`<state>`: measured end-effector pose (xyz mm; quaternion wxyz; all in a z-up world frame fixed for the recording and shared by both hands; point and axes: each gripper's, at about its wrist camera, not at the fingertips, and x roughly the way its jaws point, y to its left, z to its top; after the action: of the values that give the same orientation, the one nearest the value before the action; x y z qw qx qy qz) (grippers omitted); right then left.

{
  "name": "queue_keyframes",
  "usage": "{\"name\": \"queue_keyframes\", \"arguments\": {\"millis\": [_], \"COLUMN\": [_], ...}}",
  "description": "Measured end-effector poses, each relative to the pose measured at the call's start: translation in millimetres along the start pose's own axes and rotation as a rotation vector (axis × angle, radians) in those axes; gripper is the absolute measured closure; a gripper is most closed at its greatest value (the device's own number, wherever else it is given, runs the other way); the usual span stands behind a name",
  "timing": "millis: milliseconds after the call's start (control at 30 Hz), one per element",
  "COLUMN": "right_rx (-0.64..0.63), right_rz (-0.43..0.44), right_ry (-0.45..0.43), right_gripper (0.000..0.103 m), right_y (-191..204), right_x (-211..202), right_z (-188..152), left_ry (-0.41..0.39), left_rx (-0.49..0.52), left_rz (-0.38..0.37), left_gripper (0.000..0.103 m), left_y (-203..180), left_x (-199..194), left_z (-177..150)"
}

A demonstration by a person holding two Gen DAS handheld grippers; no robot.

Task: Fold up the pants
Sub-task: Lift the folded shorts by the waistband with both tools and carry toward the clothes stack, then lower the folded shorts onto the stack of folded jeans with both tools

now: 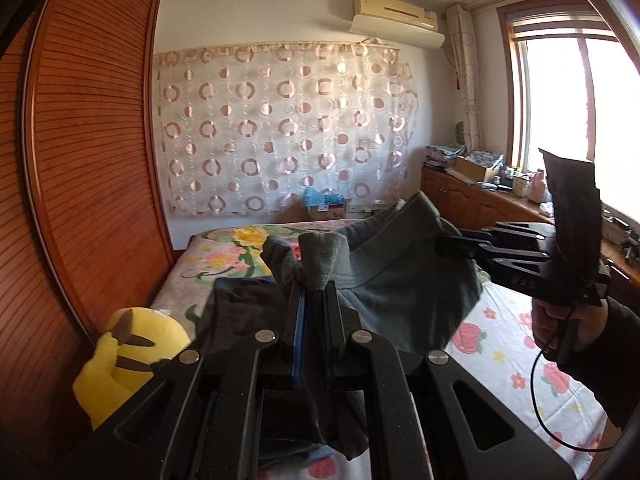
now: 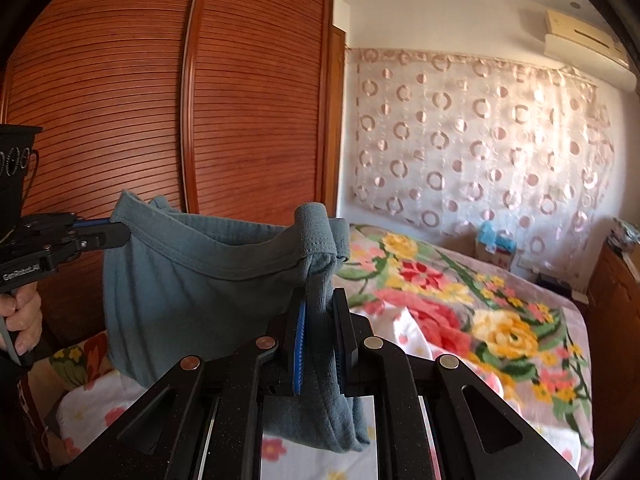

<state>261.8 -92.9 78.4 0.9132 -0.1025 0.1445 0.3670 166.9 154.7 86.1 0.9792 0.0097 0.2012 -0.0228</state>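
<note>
Grey-blue pants [image 1: 404,280] hang by the waistband in the air above the bed, stretched between both grippers. My left gripper [image 1: 314,292] is shut on one end of the waistband, which bunches up past its fingertips. My right gripper [image 2: 322,300] is shut on the other end, with cloth hanging down between its fingers. In the left wrist view the right gripper [image 1: 448,246] shows at right, pinching the pants. In the right wrist view the left gripper [image 2: 120,236] shows at left, pinching the pants [image 2: 192,272]. The legs hang below, mostly hidden.
A bed with a floral blanket [image 2: 460,304] and a strawberry sheet [image 1: 500,352] lies below. A yellow plush toy [image 1: 128,360] sits at the bed's left edge beside a slatted wooden wardrobe [image 1: 88,152]. A cluttered wooden cabinet [image 1: 472,196] stands under the window.
</note>
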Motion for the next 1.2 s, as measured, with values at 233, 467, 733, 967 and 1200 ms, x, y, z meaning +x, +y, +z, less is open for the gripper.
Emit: {"name": "queue_keyframes", "arguments": {"millis": [233,467,733,967,1200], "right_rx": [-0.06,-0.086,-0.09,-0.097,-0.114], "right_rz": [0.069,0.12,0.162,0.177,0.189], "right_ry": [-0.055,-0.059,-0.031,0.008,0.056], "right_gripper": [0.091,0.091,0.091,0.091,0.08], "right_y": [-11.9,-19.9,-21.2,-19.9,-13.5], "right_x": [46.7,94.3,120.9,138.0,141.1], "right_z": [3.0,-0.4,6.1,10.9,16.5], "left_ry": [0.002,0.017,0.048,0.094,0.144], "left_rx": [-0.011,-0.02,-0.053,-0.078,-0.077], "left_rz": [0.062,0.106,0.151,0.2,0.241], "left_gripper": [0.094,0.094,0.094,0.094,0.094], "left_y": [12.5,26.2,45.6,53.7,54.5], "left_x": [0.0,2.7,9.7,17.9,26.5], "left_z": [-0.2,-4.4,-14.7,-33.3,-53.1]}}
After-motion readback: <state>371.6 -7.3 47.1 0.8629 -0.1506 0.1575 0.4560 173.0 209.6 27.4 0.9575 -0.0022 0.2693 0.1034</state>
